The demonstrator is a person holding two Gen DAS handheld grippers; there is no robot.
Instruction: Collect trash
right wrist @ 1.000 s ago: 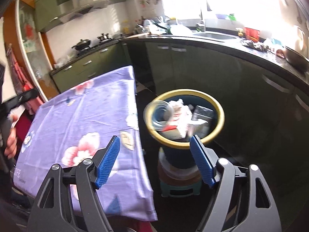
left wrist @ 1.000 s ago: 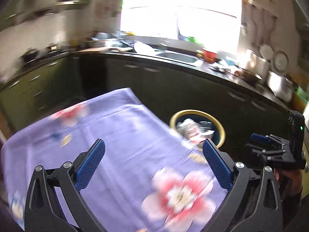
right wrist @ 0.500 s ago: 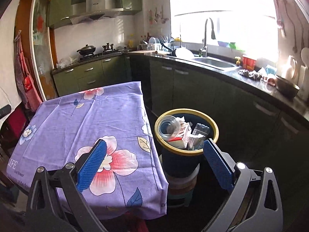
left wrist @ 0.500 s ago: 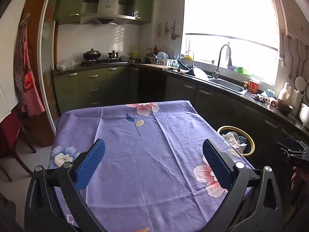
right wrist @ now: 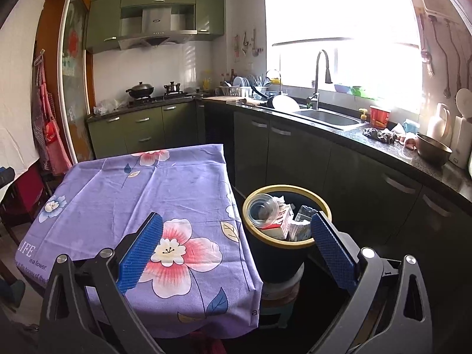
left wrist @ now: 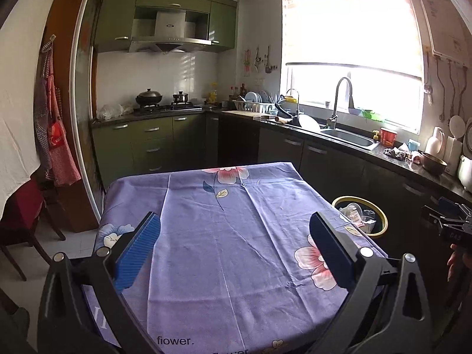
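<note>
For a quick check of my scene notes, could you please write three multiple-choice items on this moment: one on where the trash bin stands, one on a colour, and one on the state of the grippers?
1. Where is the trash bin?
A. On the table
B. On the floor side, beside the table's right edge
C. In the sink

2. What colour is the bin's rim?
A. Yellow
B. Red
C. White

3. How do the left gripper and right gripper stand?
A. Both shut on trash
B. One open, one shut
C. Both open and empty

Answers: 1 B, as the bin sits below and next to the purple tablecloth; 2 A, as a yellow ring circles its dark body; 3 C, as the blue pads are wide apart with nothing between them.
</note>
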